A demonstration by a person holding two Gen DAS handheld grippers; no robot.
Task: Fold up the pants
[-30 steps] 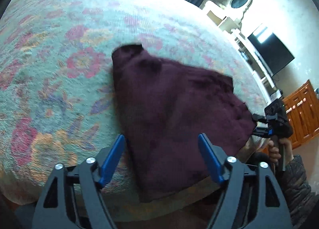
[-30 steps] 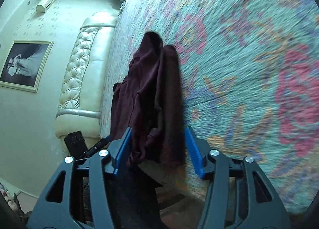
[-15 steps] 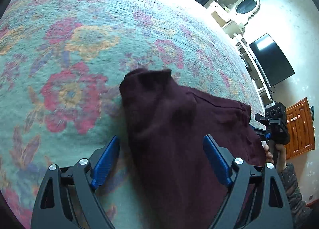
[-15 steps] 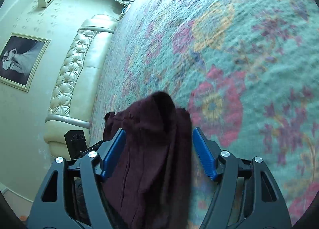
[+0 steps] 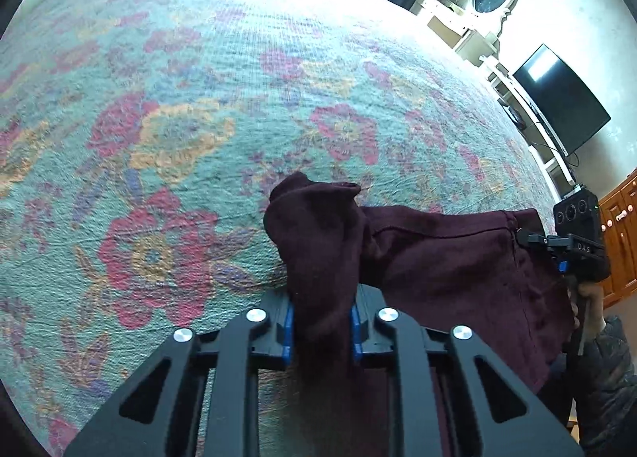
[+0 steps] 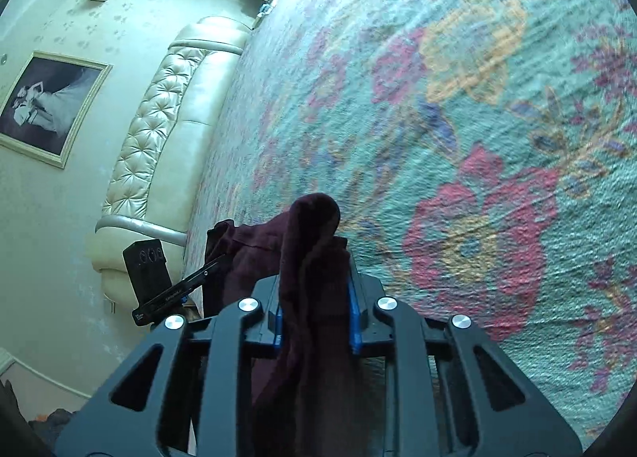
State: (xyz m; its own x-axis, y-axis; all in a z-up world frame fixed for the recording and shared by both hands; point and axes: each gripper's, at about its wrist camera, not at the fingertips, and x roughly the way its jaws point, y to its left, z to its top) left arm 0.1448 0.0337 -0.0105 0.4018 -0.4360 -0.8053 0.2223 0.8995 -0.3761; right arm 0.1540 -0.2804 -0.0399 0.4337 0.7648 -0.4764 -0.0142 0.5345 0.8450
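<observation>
Dark maroon pants (image 5: 438,257) hang stretched between my two grippers above a floral bedspread (image 5: 199,118). My left gripper (image 5: 320,331) is shut on one bunched corner of the pants, and the cloth bulges up past the blue pads. My right gripper (image 6: 314,313) is shut on the other corner of the pants (image 6: 314,242). The right gripper also shows at the right edge of the left wrist view (image 5: 573,246). The left gripper shows at the left of the right wrist view (image 6: 159,289). The lower part of the pants is hidden behind the gripper bodies.
The bedspread (image 6: 477,138) covers a large bed with a cream tufted headboard (image 6: 159,130). A framed picture (image 6: 47,106) hangs on the wall. A television (image 5: 561,98), a white dresser with mirror (image 5: 485,10) and a wooden cabinet (image 5: 621,242) stand beyond the bed.
Both grippers went from open around the pants' edge to shut on the cloth. The pants are bunched between the pads and lifted off the bedspread.
</observation>
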